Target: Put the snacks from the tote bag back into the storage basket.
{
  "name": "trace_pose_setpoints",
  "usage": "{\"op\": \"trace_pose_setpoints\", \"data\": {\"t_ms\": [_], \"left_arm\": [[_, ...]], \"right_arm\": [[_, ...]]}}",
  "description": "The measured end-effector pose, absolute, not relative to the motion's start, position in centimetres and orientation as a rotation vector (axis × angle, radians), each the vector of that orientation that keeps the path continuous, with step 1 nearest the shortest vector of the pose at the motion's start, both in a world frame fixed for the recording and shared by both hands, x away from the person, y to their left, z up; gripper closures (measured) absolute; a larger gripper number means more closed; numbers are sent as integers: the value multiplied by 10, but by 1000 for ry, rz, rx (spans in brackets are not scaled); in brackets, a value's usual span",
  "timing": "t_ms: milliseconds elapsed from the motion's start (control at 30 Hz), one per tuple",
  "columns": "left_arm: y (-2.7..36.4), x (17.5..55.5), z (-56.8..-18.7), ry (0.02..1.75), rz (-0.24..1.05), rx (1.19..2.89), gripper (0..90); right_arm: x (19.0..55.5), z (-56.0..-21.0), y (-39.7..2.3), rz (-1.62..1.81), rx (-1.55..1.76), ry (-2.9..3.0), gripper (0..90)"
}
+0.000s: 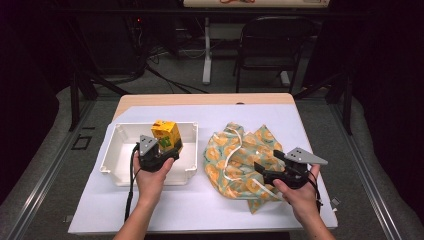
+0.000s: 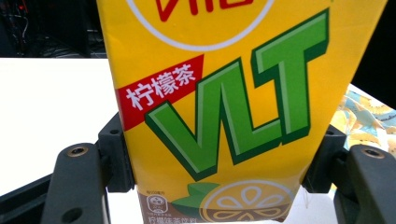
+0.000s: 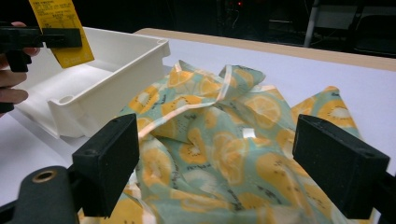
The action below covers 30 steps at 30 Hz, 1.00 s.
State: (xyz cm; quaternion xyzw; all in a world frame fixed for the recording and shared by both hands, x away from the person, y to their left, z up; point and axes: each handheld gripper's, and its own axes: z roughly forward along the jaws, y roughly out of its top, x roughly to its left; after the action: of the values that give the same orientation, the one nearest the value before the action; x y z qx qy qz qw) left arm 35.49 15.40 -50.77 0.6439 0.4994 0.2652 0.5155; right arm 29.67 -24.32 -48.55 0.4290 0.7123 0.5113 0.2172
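Clamped in the left gripper (image 1: 161, 150) is a yellow lemon tea carton (image 1: 166, 134), its two black jaws pressing on opposite sides of the box near its lower end, as the left gripper view shows with the green "VLT" lettering facing the camera (image 2: 224, 93). From the high view, the carton is held upright above the white plastic bin (image 1: 114, 150), which sits on the left part of the white table cover (image 1: 210, 210). On the other side, the right gripper (image 1: 265, 170) has its jaws spread wide apart, holding nothing, just over the near edge of a crumpled fruit-print drawstring bag (image 1: 240, 155) that lies beside the bin. A white cord (image 1: 231, 155) loops across the bag's fabric.
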Motion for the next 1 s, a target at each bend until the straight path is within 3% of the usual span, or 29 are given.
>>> {"op": "trace_pose_setpoints", "data": {"t_ms": [1000], "left_arm": [[159,408,-533,1384,757,1518,306]], "right_arm": [[296,-494,-255,1449,1218,1939,144]]}}
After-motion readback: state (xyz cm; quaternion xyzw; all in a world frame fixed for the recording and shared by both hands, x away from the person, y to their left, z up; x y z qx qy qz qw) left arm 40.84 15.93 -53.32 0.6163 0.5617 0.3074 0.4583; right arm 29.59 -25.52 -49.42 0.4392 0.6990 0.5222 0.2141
